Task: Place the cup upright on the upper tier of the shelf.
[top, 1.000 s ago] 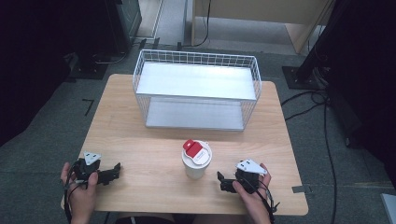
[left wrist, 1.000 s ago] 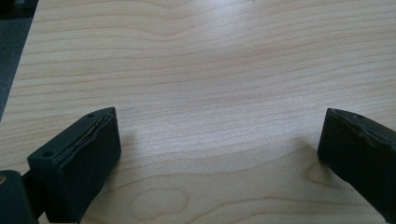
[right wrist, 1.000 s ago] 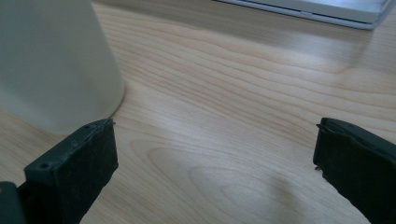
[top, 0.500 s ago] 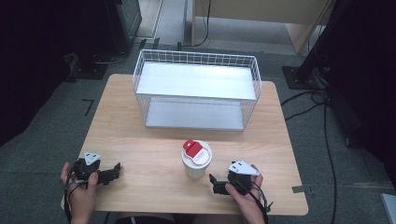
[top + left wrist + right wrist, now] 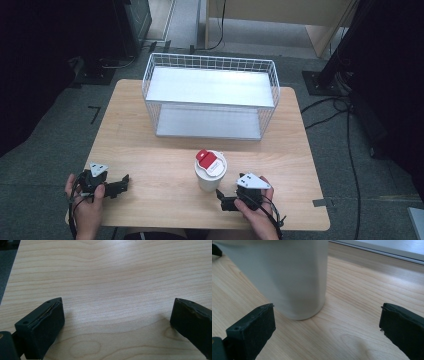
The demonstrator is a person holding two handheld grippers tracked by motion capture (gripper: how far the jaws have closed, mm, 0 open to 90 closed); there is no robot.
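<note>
1. I see the table (image 5: 150,150) as pale wood with a smooth, slightly sheened grain.
2. The cup (image 5: 287,277) looks matt, smooth and off-white.
3. The basket (image 5: 210,62) is white-coated wire.
4. My right gripper (image 5: 327,330) has matt black, faintly rough pads.

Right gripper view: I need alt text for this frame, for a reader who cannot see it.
A white cup stands upright on the light wooden table, close ahead and left of centre between the open black jaws of the right gripper, which do not touch it. The pale base edge of a wire basket crosses the top right corner.
</note>
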